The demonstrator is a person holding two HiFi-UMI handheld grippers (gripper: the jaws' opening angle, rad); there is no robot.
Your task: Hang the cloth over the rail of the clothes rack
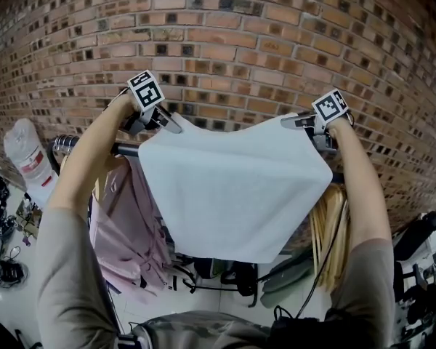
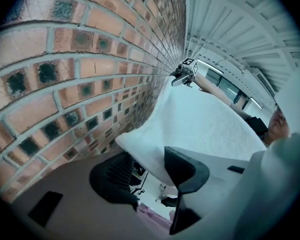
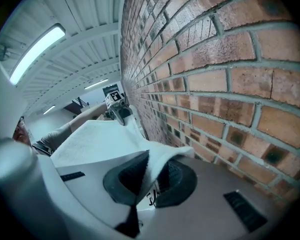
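Red brick wall (image 1: pixel 232 42) fills the far side, close behind both hands. Low on the left, a dark metal rail (image 1: pixel 123 150) of the rack runs left to right, with a pink garment (image 1: pixel 131 224) hanging from it and a white plastic container with a red label (image 1: pixel 27 158) further left. Pale wooden slats (image 1: pixel 330 231) hang on the right below the arm.

In front of all that is the white rectangular cloth (image 1: pixel 232 195), spread in the air between the 2 grippers. It covers the middle of the rail, and whether it touches the rail cannot be told. Its top edge, the long axis, runs left to right along the wall, and the sheet falls toward the near side, its lowest corner pointing down and right.

The left gripper (image 2: pixel 150 171) has its jaws released and wide apart. The cloth's left corner (image 2: pixel 200 124) lies loose between them, unpinched. The right gripper (image 3: pixel 152 176) is clenched on the right corner (image 3: pixel 100 141), fabric squeezed between both pads.
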